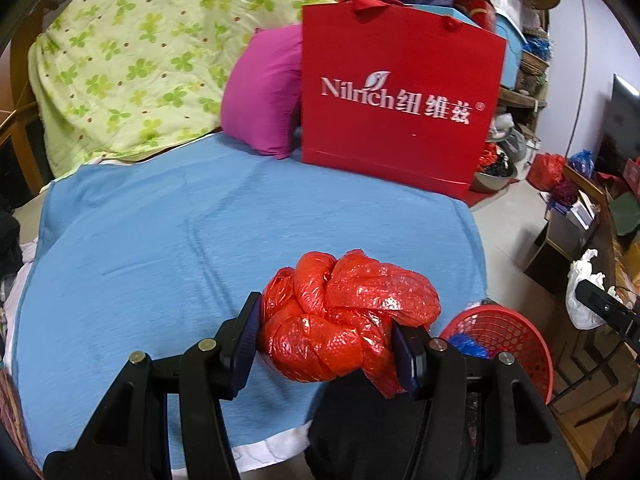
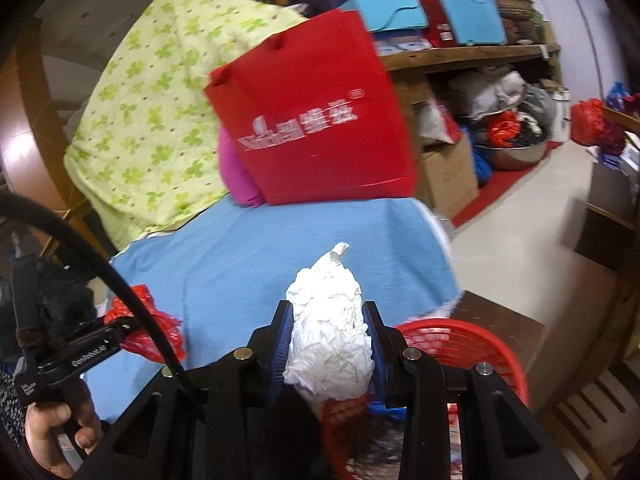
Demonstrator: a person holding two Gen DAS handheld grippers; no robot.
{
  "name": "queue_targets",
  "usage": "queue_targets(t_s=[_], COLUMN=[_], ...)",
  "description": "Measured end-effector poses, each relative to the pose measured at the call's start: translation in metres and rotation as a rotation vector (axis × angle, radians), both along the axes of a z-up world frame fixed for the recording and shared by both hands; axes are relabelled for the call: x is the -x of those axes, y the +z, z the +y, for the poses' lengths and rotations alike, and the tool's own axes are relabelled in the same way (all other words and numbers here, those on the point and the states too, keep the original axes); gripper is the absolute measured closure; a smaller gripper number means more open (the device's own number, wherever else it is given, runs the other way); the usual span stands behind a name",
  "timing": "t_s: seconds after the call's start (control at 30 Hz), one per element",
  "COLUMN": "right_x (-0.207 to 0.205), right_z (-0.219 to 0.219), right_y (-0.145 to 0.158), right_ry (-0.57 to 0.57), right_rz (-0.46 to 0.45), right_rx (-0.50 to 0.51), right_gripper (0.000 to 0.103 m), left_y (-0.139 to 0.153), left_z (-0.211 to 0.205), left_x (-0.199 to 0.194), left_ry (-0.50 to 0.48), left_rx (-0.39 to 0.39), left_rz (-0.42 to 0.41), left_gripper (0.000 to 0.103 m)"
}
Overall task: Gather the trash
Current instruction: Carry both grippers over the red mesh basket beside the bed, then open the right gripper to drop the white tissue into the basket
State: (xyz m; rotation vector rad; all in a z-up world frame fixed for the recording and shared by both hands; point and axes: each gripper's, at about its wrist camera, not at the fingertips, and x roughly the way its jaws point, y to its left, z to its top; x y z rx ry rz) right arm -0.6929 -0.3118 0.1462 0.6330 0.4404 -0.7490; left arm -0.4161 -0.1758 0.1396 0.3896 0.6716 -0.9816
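**Both grippers loaded beside the basket**

Left side: the left gripper (image 1: 326, 346) is clamped on a knotted red plastic bag (image 1: 348, 316). Its two pads press the bag from either side, jaws roughly half closed around the bundle. The bag is held above the near edge of the blue blanket (image 1: 180, 248).

Centre: a red paper shopping bag (image 1: 400, 100) stands upright at the far end of the blanket, touching a magenta cushion (image 1: 264, 92). A green clover-print quilt (image 1: 132, 52) lies behind both.

Right side: the right gripper (image 2: 328, 354) is closed on a crumpled white tissue wad (image 2: 332, 332), held over the left rim of the red mesh basket (image 2: 472, 344). The basket sits just beside the blanket's right edge, with blue scraps visible inside.
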Motion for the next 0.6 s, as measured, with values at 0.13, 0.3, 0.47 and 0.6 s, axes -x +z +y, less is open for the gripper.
queue_targets(t_s=[0.13,0.3,0.47,0.6], right_x=[0.029,0.053,0.058,0.052], right_z=[-0.010,-0.025,-0.039,-0.052], right_y=[-0.005,-0.027,-0.058,-0.080], right_ry=[-0.061,-0.113,-0.126,-0.145], right_rz=[0.029,0.069,0.091,0.118], right_rx=[-0.005,-0.049,-0.112,-0.157], right_gripper=[0.066,0.066,0.064,0.024], left_y=[0.000,0.002,0.002,0.001], left_z=[-0.014,-0.031,-0.046,-0.054], left_x=[0.014,0.036,0.053,0.064], left_ry=[-0.044,-0.099,-0.141,-0.169], left_rx=[-0.006,-0.008,-0.014,-0.022], left_rz=[0.008,0.003,0.009,0.009], left_gripper=[0.043,0.043,0.043,0.043])
